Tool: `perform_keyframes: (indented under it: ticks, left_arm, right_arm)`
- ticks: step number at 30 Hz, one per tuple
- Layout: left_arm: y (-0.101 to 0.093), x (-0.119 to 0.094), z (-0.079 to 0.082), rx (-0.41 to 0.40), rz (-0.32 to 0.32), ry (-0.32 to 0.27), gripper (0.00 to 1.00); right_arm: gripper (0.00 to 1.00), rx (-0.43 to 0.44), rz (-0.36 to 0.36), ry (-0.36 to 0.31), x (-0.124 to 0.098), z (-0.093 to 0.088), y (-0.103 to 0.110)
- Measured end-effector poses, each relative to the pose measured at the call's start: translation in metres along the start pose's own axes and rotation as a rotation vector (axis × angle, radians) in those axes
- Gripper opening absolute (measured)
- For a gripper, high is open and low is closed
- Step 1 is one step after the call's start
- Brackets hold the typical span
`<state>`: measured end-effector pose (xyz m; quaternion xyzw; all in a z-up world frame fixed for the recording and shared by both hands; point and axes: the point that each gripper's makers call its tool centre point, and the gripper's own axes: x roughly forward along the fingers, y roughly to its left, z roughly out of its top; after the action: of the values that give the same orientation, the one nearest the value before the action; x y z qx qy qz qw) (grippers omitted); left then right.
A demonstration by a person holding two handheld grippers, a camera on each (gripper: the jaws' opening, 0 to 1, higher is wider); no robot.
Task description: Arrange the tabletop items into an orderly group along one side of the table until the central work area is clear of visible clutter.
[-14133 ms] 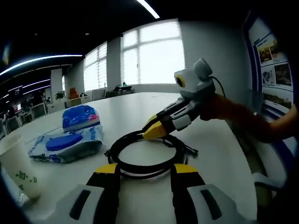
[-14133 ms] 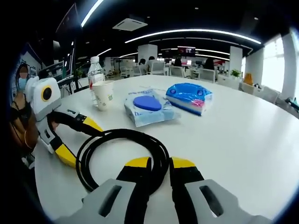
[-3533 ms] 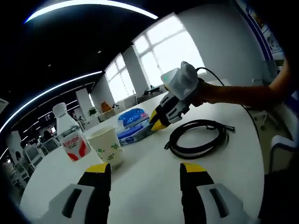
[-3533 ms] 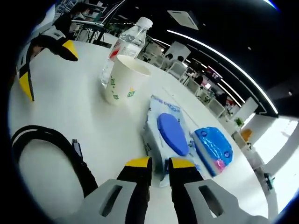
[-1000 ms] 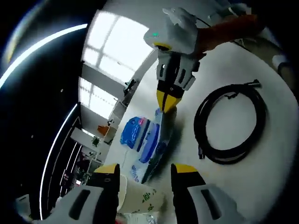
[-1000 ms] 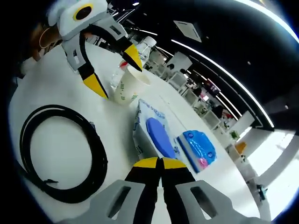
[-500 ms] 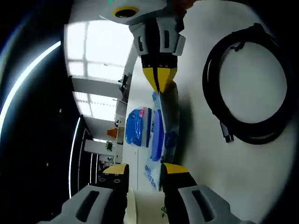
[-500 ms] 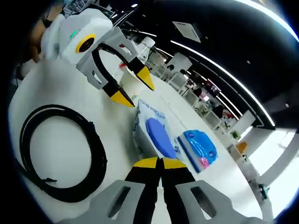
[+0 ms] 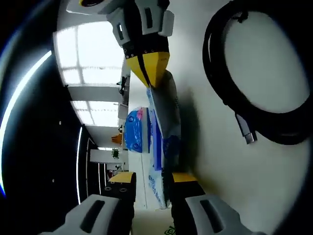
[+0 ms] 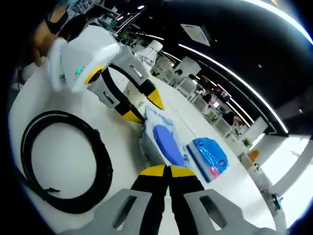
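Two-ended hold on the wipes pack (image 10: 161, 139): right gripper (image 10: 167, 170) pinched shut on the thin seam at the near end, left gripper (image 10: 144, 108) spread open at the far end, one tip on either side of the corner, not yet closed. Lying on the white tabletop (image 10: 63, 142), just beside the blue tissue packet (image 10: 208, 156), with the coiled black cable (image 10: 63, 161) near on the other side and a water bottle (image 10: 150, 49) beyond, behind the left gripper.

Most likely to go wrong first: a slip at the seam, held by only a sliver of slick film; risks tearing or dropping under any sharp pull or lift from there. Could also crumple or twist the soft pack if squeezed off-centre by the left gripper.

Close quarters too: paper cup (image 9: 164, 229) right at the base of the left gripper, seemingly between the jaws, probably light and easy to tip with a sideways swing; cannot tell whether touching. Same worry for the bottle, tall and narrow. Worth watching the cable plug (image 9: 246, 133) as well, loose on the tabletop and apt to snag the pack if dragged that way
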<state>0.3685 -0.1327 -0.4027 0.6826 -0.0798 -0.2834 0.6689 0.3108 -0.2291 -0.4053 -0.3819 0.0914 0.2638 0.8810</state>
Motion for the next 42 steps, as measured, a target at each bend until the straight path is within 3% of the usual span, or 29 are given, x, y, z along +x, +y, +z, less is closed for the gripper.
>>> perform_keyframes:
  ticks: [10,13,15,20,24,42]
  left_arm:
    - [-0.002,0.003,0.003,0.060,-0.005,0.008,0.18]
    - [-0.003,0.002,0.006,0.167,-0.018,0.030,0.09]
    - [-0.006,0.002,0.009,0.244,-0.032,0.036,0.09]
    - [-0.018,0.007,0.011,0.263,-0.096,0.041,0.03]
    - [-0.017,0.007,0.013,0.241,-0.106,0.048,0.01]
    - [-0.008,0.008,0.018,0.243,-0.049,0.049,0.00]
  right_arm:
    - [0.00,-0.004,0.001,-0.004,-0.001,0.000,-0.001]
    - [0.00,0.005,0.000,-0.011,-0.002,-0.001,-0.003]
    - [0.00,0.011,-0.001,-0.014,-0.002,-0.001,-0.004]
    - [0.00,0.008,-0.002,-0.002,-0.003,-0.005,-0.004]
    - [0.00,0.009,-0.002,-0.001,-0.004,-0.006,-0.003]
    - [0.00,-0.032,-0.043,0.003,-0.010,-0.006,-0.011]
